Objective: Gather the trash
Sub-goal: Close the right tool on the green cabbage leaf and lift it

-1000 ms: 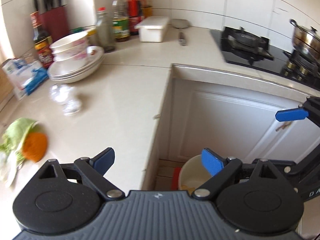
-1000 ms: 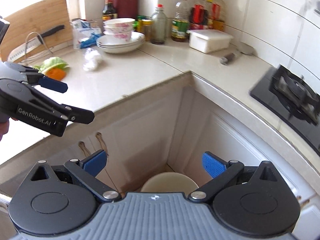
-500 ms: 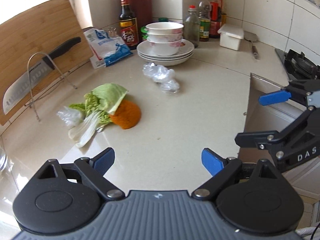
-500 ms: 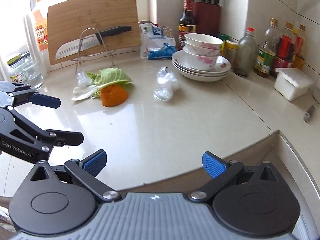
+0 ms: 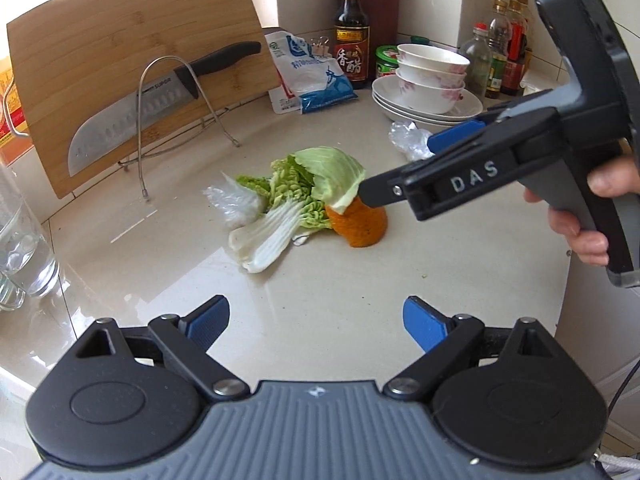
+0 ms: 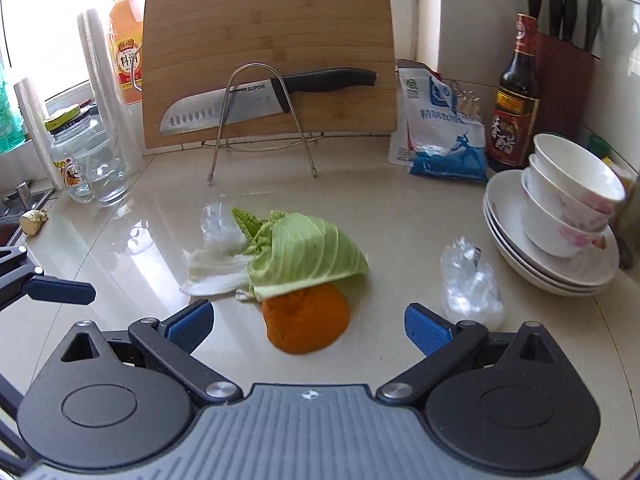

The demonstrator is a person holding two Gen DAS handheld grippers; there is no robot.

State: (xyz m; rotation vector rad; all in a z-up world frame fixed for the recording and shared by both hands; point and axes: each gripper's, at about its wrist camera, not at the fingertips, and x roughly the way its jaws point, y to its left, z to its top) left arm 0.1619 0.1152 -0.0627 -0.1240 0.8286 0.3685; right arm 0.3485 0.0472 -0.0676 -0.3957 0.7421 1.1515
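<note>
A heap of scraps lies mid-counter: a green cabbage leaf (image 6: 308, 256) over an orange peel (image 6: 306, 320), white cabbage stalks (image 5: 266, 238) and a crumpled clear plastic scrap (image 6: 218, 222). A second clear plastic wad (image 6: 472, 284) lies near the plates. My right gripper (image 6: 308, 324) is open and empty, its jaws wide on either side of the orange peel, just above the counter. In the left wrist view it (image 5: 396, 160) reaches in from the right over the peel (image 5: 362, 224). My left gripper (image 5: 316, 322) is open and empty, hovering short of the heap.
A bamboo cutting board (image 6: 268, 52) with a knife (image 6: 240, 104) on a wire rack stands behind. Stacked bowls on plates (image 6: 560, 216), a salt bag (image 6: 440, 132), a vinegar bottle (image 6: 514, 96) and a knife block stand right. Glass jars (image 6: 88, 160) stand left.
Both grippers swung from the bin below the counter corner up over the counter. The right gripper has closed in on the orange peel; the left now faces the heap.
</note>
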